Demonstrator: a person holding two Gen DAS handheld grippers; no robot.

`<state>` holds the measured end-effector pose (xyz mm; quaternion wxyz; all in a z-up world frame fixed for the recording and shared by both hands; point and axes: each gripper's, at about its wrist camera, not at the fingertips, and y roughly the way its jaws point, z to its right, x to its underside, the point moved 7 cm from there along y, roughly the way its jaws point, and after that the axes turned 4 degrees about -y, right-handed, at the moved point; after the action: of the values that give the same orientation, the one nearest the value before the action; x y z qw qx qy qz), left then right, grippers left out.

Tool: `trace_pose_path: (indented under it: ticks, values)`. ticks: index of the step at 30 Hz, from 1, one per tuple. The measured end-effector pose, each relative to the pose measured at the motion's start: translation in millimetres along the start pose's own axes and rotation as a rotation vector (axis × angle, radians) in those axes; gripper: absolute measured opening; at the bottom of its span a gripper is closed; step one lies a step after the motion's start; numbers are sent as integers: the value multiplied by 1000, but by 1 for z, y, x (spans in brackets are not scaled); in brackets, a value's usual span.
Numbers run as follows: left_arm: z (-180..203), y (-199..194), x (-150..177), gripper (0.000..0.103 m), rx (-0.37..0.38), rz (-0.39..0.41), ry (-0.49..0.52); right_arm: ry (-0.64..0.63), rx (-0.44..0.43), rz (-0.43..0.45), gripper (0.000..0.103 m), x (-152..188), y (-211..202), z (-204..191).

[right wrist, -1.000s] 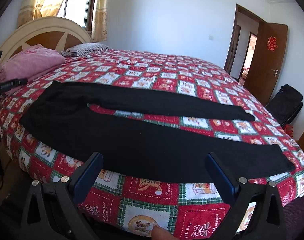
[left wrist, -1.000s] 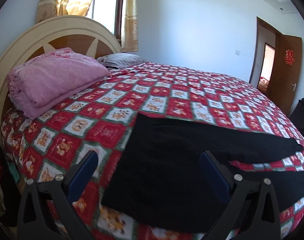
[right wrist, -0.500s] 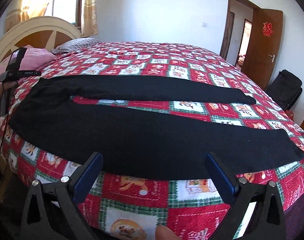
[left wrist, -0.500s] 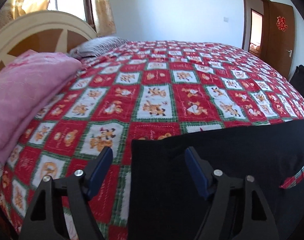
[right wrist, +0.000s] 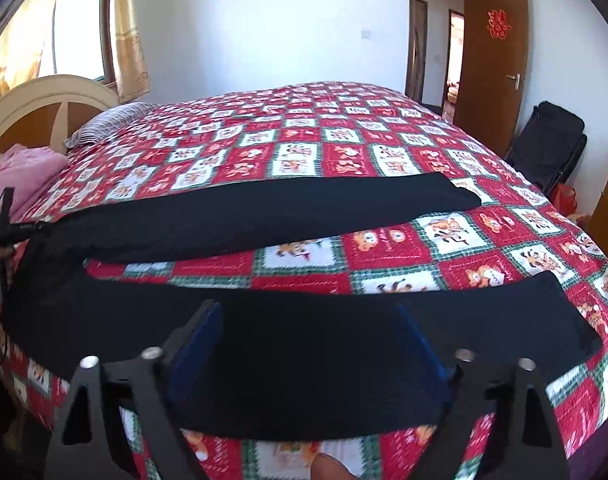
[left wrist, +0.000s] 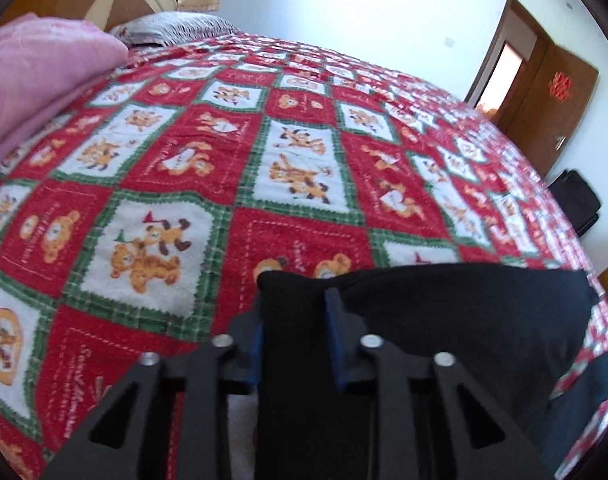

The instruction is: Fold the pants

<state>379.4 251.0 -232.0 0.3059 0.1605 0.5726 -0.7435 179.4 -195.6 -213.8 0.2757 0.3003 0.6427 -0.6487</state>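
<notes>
Black pants (right wrist: 264, 216) lie spread along the near edge of the red patchwork bedspread (right wrist: 343, 152), legs parted. Left gripper (left wrist: 294, 316), jaws just closing, pinches the waist corner. Right gripper (right wrist: 307, 320), narrowing yet wide, straddles the near leg unclamped. Pink blanket (left wrist: 36, 76) lies far left.

One pair of pants (right wrist: 264, 216), two grippers, on one bed.
Also one pink blanket (left wrist: 36, 80) upper left, one striped pillow (right wrist: 104, 124), one open door (right wrist: 491, 60), one black bag (right wrist: 551, 140) at right.
</notes>
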Motion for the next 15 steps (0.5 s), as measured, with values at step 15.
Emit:
trace_pose_path:
  ticks: [15]
  values:
    - [6,6,-2,38,-41,-9,61,219,117,-163,75,-79,91,173]
